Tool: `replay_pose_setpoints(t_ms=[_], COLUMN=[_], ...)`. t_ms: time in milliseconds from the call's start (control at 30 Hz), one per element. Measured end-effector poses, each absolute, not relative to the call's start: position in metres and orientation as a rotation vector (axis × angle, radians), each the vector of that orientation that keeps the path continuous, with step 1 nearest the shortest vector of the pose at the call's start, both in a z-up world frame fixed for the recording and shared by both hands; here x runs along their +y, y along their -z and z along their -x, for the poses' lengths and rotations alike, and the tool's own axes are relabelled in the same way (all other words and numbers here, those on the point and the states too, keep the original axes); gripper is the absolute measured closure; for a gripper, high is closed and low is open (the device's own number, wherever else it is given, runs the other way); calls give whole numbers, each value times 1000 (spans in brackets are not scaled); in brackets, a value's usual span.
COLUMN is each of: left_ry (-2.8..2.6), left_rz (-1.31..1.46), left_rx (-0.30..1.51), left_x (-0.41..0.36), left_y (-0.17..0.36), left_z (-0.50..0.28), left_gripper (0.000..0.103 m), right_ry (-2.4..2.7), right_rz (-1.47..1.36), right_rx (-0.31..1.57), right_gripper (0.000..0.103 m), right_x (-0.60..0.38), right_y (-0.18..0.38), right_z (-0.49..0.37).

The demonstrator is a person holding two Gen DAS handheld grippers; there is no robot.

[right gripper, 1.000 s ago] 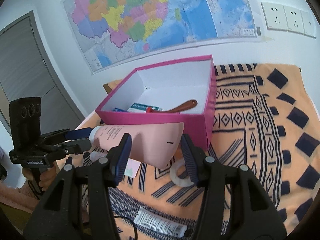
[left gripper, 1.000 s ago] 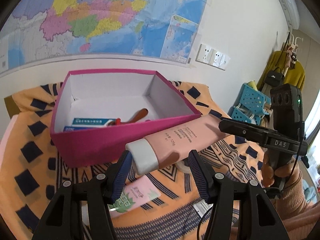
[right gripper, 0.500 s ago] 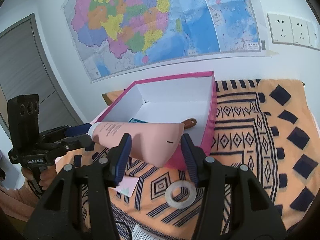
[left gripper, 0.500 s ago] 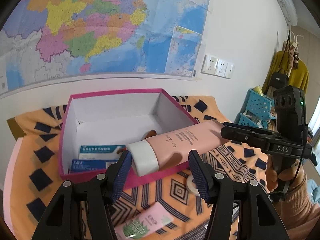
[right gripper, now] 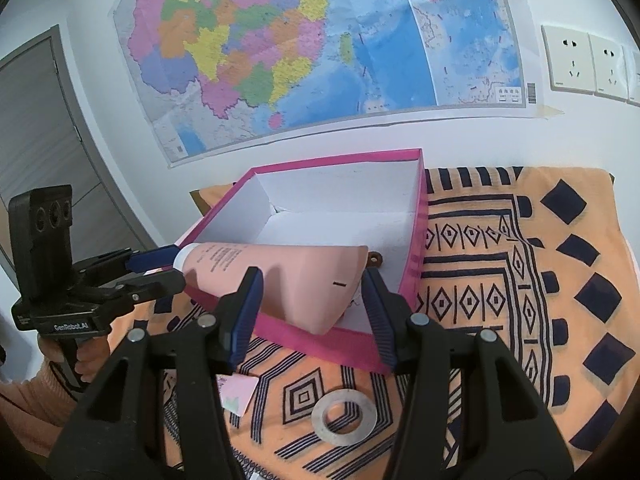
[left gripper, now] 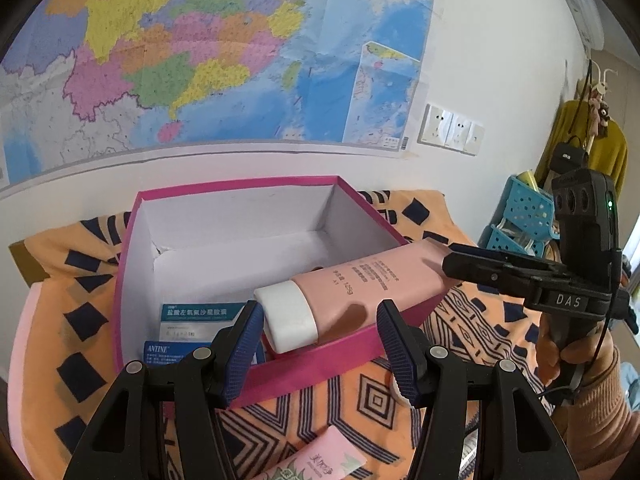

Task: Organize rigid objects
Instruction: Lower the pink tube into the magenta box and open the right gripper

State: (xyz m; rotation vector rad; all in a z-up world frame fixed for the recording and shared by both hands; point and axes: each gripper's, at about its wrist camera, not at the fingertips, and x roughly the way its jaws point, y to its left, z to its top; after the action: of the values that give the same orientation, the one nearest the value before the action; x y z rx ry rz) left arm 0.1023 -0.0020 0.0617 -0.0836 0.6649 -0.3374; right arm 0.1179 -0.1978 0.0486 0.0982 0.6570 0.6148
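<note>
Readable text, logged for you:

- "DAS", white letters, on the black body of the right hand-held gripper (left gripper: 520, 276), at the right of the left wrist view.
- "GenRobot.AI", white print, on the body of the left hand-held gripper (right gripper: 160, 266), at the left of the right wrist view.
- "ANTINE", white on a blue carton (left gripper: 176, 351) at the near left inside the pink box (left gripper: 320, 360).
- A white-and-blue carton (left gripper: 196, 320) just behind it carries a blue band of Chinese characters; you cannot make them out reliably.
- The pink tube (left gripper: 360, 288) shows small print, including what looks like "125g"; the rest is too fine.
- The pink sachet (left gripper: 324, 460) near the bottom edge has Chinese characters, unclear.
- Wall map (left gripper: 200, 60) labels are too small to read.
</note>
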Motion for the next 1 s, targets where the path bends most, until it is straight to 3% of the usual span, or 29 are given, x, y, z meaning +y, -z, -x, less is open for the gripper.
replay_pose_setpoints(t_ms=[667,1000], left_ry=[326,318], left_rz=[123,56], left_rx=[770,722], left_x=[3,-5], left_y=[-31,-38], left_z=[-148,-130], left_gripper=[44,44], right_ry=[-527,-508], right_rz=[-13,1], right_rx=[706,677], right_gripper=[49,49], right_x=[-182,-183], right_y=[-27,-27], right_z=[-148,-136])
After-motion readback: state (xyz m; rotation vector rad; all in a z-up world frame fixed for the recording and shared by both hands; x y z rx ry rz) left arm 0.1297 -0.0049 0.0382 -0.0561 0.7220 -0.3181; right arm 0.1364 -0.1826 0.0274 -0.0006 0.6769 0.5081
